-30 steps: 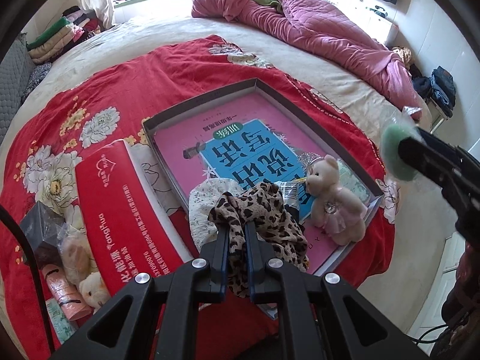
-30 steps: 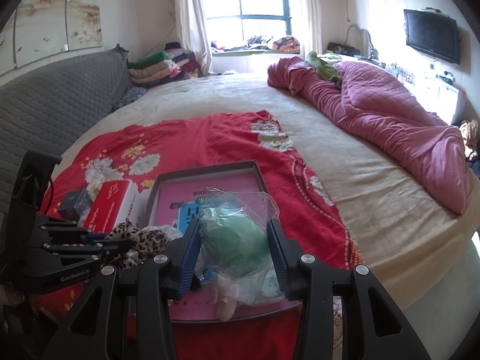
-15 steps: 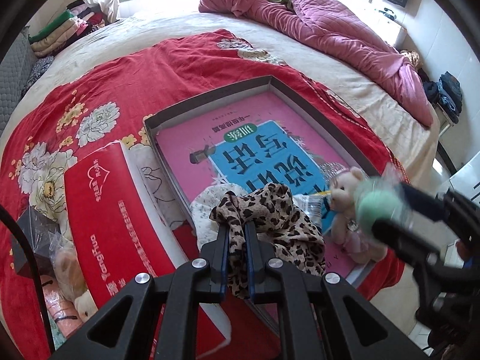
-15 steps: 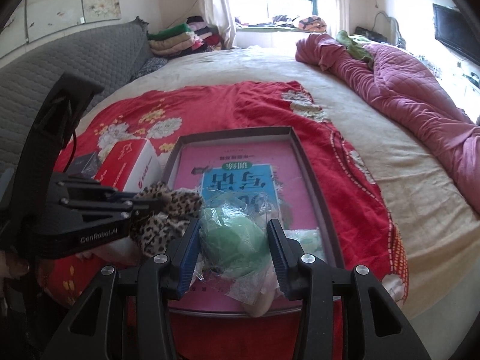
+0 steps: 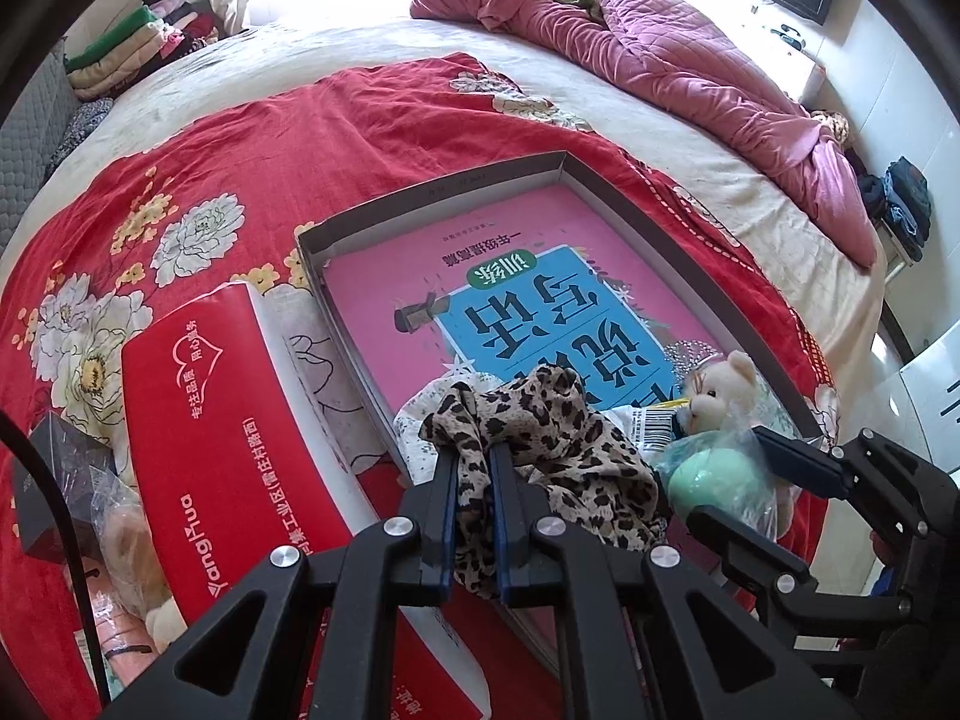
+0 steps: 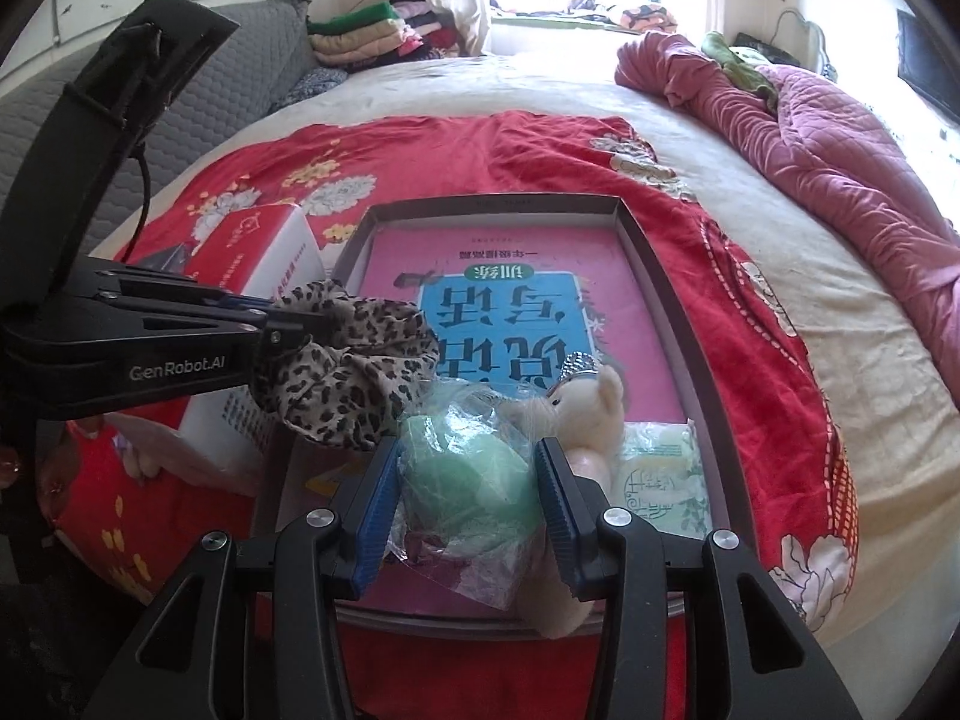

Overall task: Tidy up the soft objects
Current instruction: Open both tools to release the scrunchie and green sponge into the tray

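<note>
Both claws over the tray [image 6: 672, 306]

Left claw [image 5: 473, 480] pinched the scarf [image 5: 564, 432]; right claw [image 6: 468, 480] gripped the bagged green toy [image 6: 462, 474], low beside the bear [image 6: 588, 414], seemingly for setting down.

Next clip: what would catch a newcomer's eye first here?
The left gripper pinching a leopard-print cloth over the near left corner of the shallow grey tray. Beside it, the right gripper holds a green soft toy in a clear bag near a cream teddy bear.

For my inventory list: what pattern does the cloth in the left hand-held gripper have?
Leopard print, dark spots on tan: the cloth in the left hand-held gripper. Left wrist view shows it best.
</note>
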Demonstrator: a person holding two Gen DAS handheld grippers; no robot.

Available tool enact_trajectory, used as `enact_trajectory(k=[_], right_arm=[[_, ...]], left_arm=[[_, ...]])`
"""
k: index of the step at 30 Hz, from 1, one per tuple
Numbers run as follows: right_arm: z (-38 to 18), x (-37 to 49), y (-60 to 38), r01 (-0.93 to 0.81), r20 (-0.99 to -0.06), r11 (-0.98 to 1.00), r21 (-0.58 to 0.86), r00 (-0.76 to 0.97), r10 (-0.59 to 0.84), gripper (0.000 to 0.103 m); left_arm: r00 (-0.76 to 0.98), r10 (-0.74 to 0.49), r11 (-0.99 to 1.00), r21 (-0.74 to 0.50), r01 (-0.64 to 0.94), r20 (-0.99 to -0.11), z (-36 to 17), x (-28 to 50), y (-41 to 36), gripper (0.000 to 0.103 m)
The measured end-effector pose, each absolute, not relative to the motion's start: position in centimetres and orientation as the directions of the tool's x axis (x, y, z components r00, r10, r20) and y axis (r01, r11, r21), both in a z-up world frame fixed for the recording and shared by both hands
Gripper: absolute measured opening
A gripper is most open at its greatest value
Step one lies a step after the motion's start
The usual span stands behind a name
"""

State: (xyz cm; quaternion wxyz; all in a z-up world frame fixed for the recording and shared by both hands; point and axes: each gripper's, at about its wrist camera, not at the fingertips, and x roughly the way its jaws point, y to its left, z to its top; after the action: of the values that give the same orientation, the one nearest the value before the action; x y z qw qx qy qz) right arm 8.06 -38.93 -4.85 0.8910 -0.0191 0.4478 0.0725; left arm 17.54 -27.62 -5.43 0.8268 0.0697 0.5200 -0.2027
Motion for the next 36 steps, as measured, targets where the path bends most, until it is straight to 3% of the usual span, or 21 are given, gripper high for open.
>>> enact_trajectory(k=[23,25,29,32,36], right_arm=[[-4.6,7.3,-38.2,-0.182,-0.805,0.983,0.0,0.584,0.108,0.057],[-4.4,7.0,-38.3,-0.182,-0.804,0.983,0.001,0.585,0.109,0.058],[-3.7,6.4,-38.4,-0.182,-0.795,0.983,0.003,0.596,0.113,0.059],[-2.9,5.9,-38.8,-0.172,-0.784,0.985,0.0,0.612,0.107,0.059],[-2.0,5.4,-39.5,-0.144,-0.771,0.99,-0.001,0.63,0.091,0.067]], left_arm=[[0.35,-0.283,0.903,-0.124,0.412,-0.893,-5.6,17.7,-27.8,0.011],[0.348,-0.281,0.903,-0.123,0.412,-0.895,-5.6,17.6,-27.8,0.014],[0.345,-0.283,0.902,-0.126,0.414,-0.895,-5.6,17.5,-27.8,0.032],[0.351,-0.283,0.901,-0.122,0.416,-0.892,-5.5,17.3,-27.8,0.036],[0.357,-0.28,0.903,-0.118,0.414,-0.891,-5.3,17.1,-27.8,0.046]])
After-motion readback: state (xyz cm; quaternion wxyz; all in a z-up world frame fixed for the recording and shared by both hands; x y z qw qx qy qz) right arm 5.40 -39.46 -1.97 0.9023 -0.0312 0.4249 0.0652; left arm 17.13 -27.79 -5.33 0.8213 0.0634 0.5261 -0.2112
